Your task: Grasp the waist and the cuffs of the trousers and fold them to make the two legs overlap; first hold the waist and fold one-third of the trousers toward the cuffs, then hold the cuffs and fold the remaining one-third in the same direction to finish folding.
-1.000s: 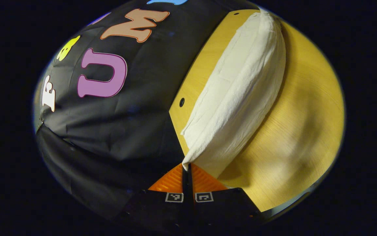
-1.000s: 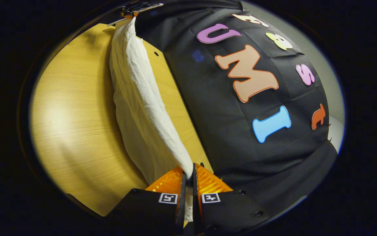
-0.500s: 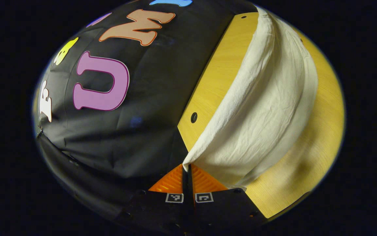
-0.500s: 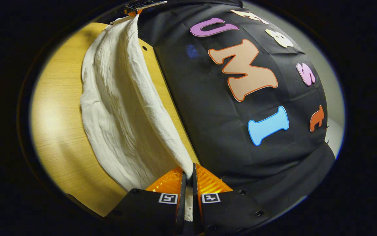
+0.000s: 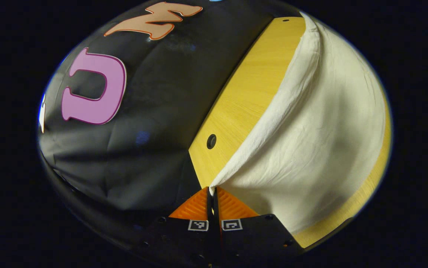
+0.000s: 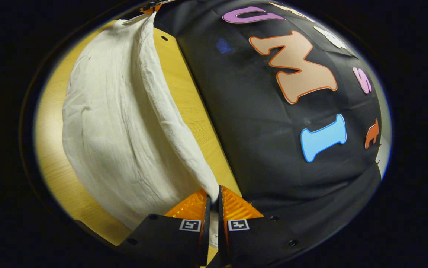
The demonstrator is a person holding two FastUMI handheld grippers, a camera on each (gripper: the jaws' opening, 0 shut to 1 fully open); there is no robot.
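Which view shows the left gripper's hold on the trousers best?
Left gripper view: the left gripper is closed on the trousers edge up close. The right gripper view catches that gripper tiny at the top.

Wooden table (image 5: 243, 100), light yellow grain, small round holes near far edge; cream trousers (image 5: 318, 141) are draped across it.

Matt, crinkled cloth trousers (image 5: 310, 141) lie on a smooth, wood-grained table (image 5: 247, 93).
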